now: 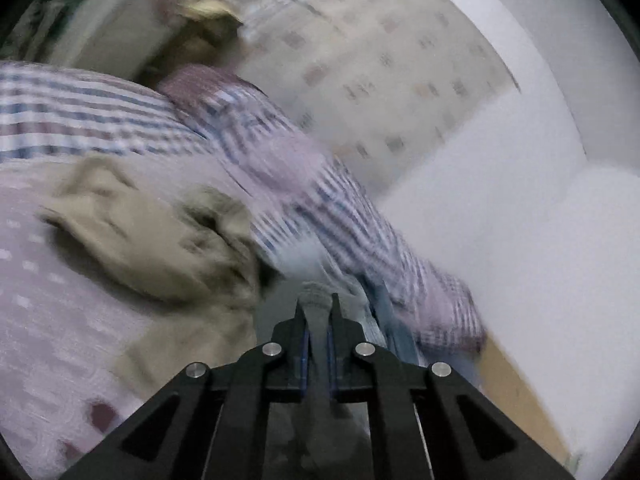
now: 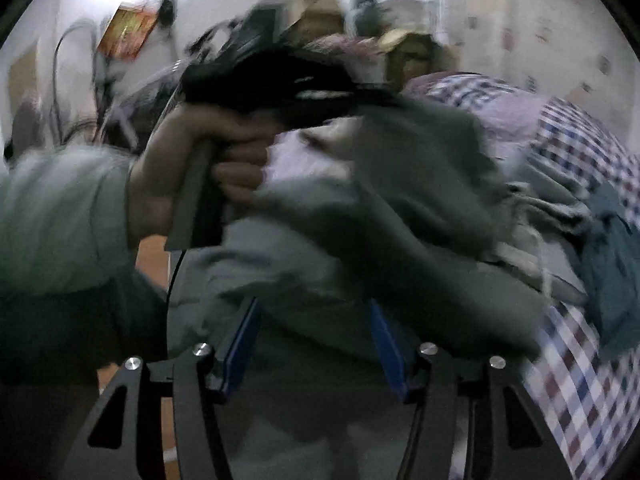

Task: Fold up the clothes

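Grey cloth (image 1: 318, 300) is pinched between the nearly closed fingers of the left tool (image 1: 318, 312), lifted above the bed (image 1: 48, 320), near its edge beside a checked cover (image 1: 352, 216) and a beige garment (image 1: 152, 240). The right tool (image 2: 312, 340) is spread wide, grey fabric draped across it (heavy blur hides the fingertips). Folding would be helped if an opposite edge were caught and tension kept even.
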`<action>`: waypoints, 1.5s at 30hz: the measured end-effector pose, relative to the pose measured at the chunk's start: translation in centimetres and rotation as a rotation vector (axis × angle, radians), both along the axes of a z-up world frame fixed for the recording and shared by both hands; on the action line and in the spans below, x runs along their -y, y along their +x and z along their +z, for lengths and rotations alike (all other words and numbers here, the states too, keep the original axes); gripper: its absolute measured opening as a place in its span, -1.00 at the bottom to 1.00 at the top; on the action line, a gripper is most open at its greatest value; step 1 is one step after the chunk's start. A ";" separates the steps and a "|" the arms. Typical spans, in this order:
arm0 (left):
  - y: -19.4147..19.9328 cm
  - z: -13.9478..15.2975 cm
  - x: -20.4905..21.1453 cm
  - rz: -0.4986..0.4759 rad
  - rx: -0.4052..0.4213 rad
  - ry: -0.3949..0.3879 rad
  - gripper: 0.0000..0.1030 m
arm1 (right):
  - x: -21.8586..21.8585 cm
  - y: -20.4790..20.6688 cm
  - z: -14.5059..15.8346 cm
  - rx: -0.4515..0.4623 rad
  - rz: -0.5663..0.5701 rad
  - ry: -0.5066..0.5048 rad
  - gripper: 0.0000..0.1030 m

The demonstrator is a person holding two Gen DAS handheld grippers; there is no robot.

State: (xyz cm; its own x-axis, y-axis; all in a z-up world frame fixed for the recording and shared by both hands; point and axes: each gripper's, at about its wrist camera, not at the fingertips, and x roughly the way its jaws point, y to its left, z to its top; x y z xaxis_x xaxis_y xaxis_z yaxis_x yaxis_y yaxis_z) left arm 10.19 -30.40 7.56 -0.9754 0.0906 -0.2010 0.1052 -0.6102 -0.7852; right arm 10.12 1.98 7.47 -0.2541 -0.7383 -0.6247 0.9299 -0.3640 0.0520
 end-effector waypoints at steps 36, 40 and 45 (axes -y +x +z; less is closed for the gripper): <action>11.8 -2.9 -17.9 -0.521 0.207 -0.235 0.68 | -13.1 8.5 -7.4 0.325 -0.293 0.247 0.16; 13.3 -3.6 -24.2 -0.617 0.258 -0.351 0.68 | -13.8 9.5 -7.6 0.322 -0.335 0.278 -0.08; 15.1 -4.4 -32.0 -0.736 0.322 -0.498 0.68 | -16.0 10.5 -6.0 0.311 -0.359 0.177 -0.82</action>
State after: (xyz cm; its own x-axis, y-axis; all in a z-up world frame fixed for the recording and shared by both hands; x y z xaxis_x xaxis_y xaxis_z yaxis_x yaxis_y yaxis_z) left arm 25.27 1.57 3.19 -0.5982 0.4927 -0.6319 -0.2734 -0.8668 -0.4170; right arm 20.63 17.96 1.42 -0.2543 -0.5145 -0.8189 0.6951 -0.6860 0.2152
